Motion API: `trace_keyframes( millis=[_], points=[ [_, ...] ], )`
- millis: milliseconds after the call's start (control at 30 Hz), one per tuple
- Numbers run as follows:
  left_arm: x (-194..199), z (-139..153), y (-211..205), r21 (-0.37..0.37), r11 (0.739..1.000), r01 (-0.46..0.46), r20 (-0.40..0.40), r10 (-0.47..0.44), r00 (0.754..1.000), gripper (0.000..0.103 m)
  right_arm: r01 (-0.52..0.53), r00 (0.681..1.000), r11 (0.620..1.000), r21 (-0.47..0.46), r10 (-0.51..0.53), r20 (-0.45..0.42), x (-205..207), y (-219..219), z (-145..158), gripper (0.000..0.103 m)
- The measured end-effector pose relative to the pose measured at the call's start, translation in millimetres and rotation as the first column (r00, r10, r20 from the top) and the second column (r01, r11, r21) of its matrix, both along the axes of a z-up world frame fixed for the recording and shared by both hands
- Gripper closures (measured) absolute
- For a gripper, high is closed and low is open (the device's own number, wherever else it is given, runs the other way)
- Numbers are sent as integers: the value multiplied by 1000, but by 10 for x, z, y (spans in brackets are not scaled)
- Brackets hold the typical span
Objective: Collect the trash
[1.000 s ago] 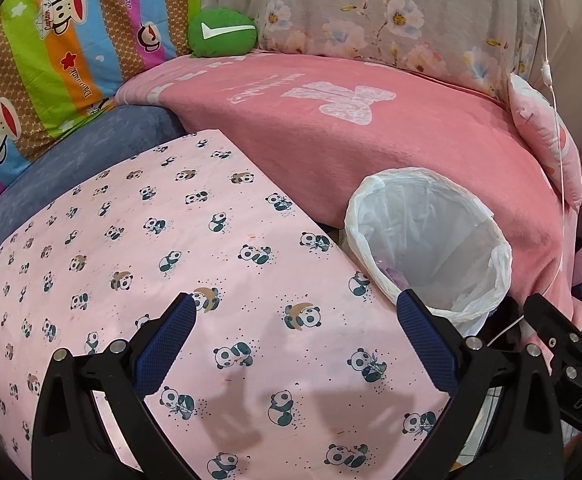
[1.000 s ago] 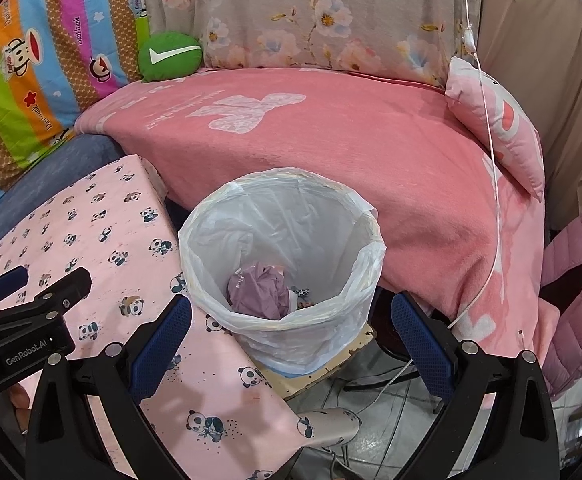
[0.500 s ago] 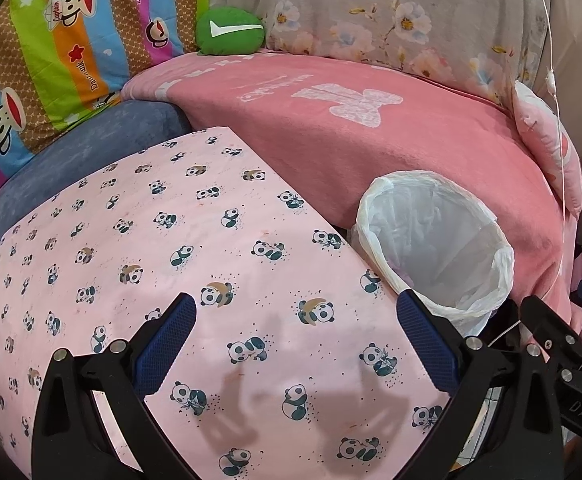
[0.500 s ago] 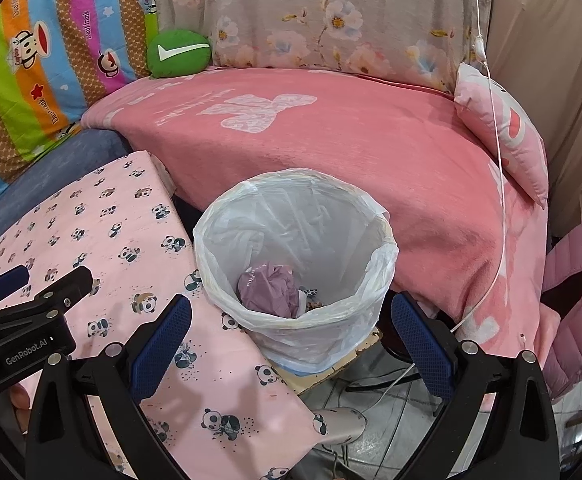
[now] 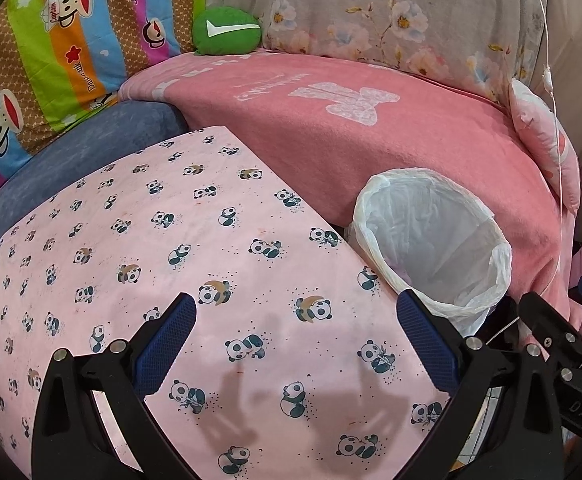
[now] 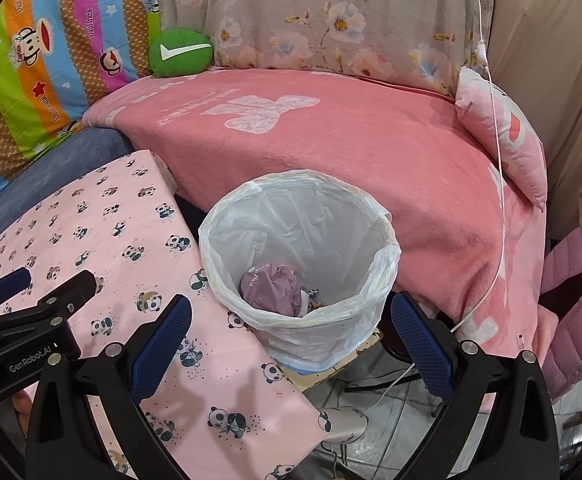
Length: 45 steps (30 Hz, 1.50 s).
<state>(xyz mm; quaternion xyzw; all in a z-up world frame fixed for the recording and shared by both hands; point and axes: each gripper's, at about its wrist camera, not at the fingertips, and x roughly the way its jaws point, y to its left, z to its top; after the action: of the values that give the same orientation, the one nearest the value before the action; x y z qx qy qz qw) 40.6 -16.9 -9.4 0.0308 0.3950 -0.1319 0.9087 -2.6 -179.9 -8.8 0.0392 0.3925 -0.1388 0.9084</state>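
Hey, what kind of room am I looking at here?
Most likely a living room or bedroom in a home. A sofa or bed draped in a pink blanket with cushions behind it, a low table under a panda-print cloth, and a small lined trash bin beside it all suggest that.

Left gripper [image 5: 295, 344]: black plastic arms, blue cross-hatched pads [image 5: 167, 344], silver screws, white "GenRobot.AI" marking.
Right gripper [image 6: 291, 344]: same black-and-blue build, silver screws, "DAS" lettering.
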Motion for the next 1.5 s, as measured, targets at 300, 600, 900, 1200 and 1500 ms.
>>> trace_keyframes(
  millis=[300,600,900,1200,1500],
  points=[
    [10,10,-171,20,999,30,5,-30,1000,7,21,1000,1000,13,-21,2,-17,-135,-6,5],
    [27,26,-288,33,998,48,10,-48,999,7,36,999,999,26,-36,10,-22,-237,-18,5],
    [34,33,-378,38,998,57,8,-58,998,7,41,999,999,28,-41,14,-25,-276,-5,5],
    [77,39,-479,44,998,55,8,-55,998,7,61,998,998,24,-61,21,-29,-391,-11,5],
    [164,-69,-604,41,998,52,-40,-50,998,7,65,998,997,28,-66,12,-11,-542,-62,5]
  ],
)
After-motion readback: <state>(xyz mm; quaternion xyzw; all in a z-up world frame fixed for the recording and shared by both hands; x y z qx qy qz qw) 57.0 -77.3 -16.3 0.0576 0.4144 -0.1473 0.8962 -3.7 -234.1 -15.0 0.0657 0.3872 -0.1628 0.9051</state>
